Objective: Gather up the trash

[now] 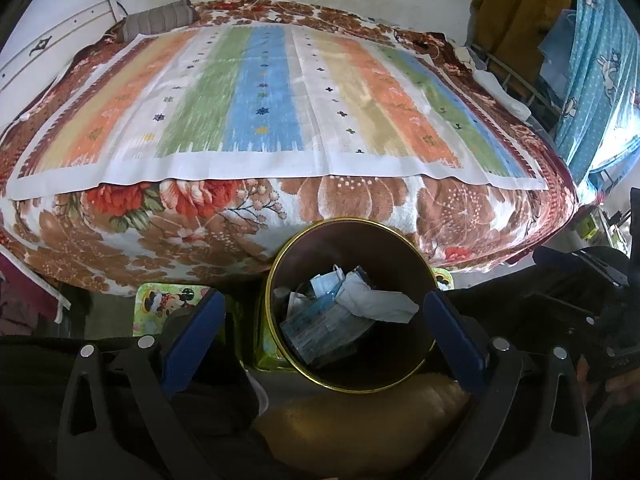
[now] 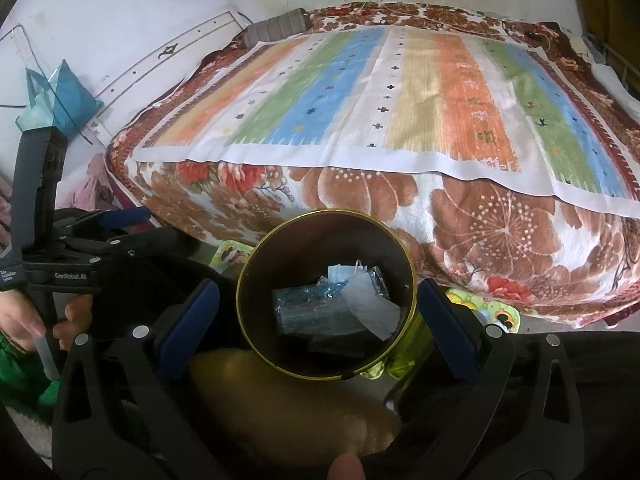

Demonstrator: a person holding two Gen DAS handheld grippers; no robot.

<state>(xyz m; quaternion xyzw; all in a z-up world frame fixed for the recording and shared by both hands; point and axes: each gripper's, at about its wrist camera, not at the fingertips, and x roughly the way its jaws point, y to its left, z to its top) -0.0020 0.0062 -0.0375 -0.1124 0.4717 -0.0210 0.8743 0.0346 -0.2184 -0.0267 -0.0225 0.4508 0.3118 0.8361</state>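
Gold-rimmed bin [image 1: 416, 264] holds trash [image 1: 340, 312]; two grippers gaping.

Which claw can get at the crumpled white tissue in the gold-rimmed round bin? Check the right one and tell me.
Probably yes: the right claw is open above the gold-rimmed round bin, and the crumpled white tissue lies uncovered on top.

Glossy gold-rimmed bin [image 1: 280, 280] holds crumpled paper [image 1: 374, 302] — fuzzy cloth blanket [image 1: 360, 204] behind.
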